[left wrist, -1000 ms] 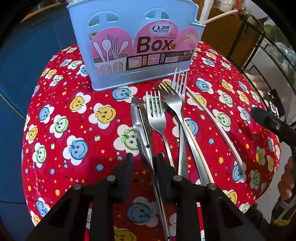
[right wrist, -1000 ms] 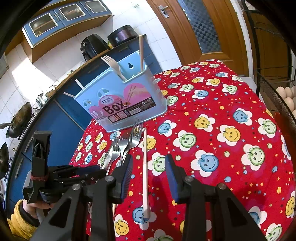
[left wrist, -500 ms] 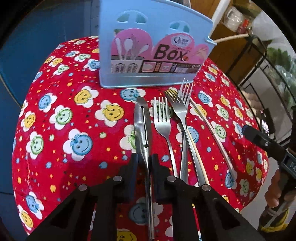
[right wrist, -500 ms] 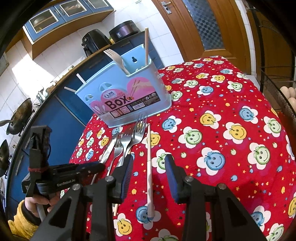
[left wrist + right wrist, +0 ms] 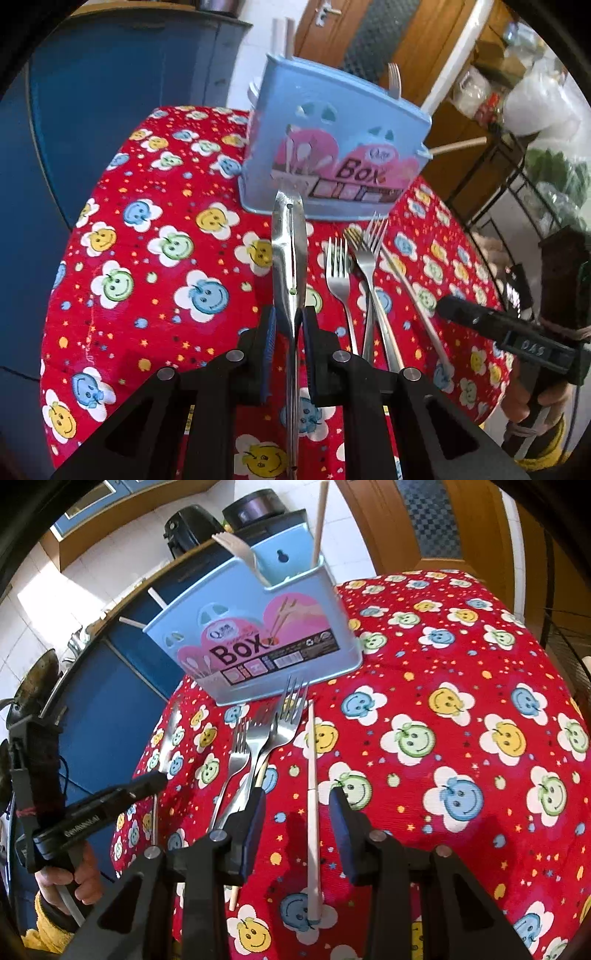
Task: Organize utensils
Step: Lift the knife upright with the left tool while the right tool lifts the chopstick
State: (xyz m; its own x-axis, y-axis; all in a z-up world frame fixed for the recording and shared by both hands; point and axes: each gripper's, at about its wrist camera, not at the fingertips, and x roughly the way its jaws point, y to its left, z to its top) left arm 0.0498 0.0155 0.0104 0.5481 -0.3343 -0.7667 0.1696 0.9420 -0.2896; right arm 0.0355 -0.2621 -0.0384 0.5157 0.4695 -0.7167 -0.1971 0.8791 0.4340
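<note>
**A:** Left side, near to far?

**B:** Left gripper (image 5: 289, 325), black with blue pads, is pinched onto the flat steel knife with a slotted blade (image 5: 289, 251). It grips at the neck below the blade. Blade points forward, tip toward the box, and looks raised off the cloth. Handle runs back between the fingers.

**A:** And right?

**B:** Right gripper (image 5: 295, 808) is wide open, holding nothing. It straddles the long white chopstick (image 5: 313, 805), which lies flat on the red smiley-flower tablecloth (image 5: 480, 775); neither pad touches it.

**A:** What's left on the cloth?

**B:** Three stainless steel forks (image 5: 258, 738), just left of the chopstick in the right view, tines toward the box. Two overlap, the third is beside them. A second pale stick (image 5: 261, 771) pokes out under the overlapped pair.

**A:** Farther back?

**B:** Light-blue plastic utensil holder labelled "Box" (image 5: 258, 627) stands upright on the cloth, just beyond the fork tines. A fork (image 5: 236, 548) and a wooden chopstick (image 5: 319, 520) already stand in its right-hand compartment. More stick ends show at the other end; can't tell which compartment.

**A:** Background?

**B:** Blue cabinet (image 5: 129, 74) and a wooden door (image 5: 424, 520).
</note>
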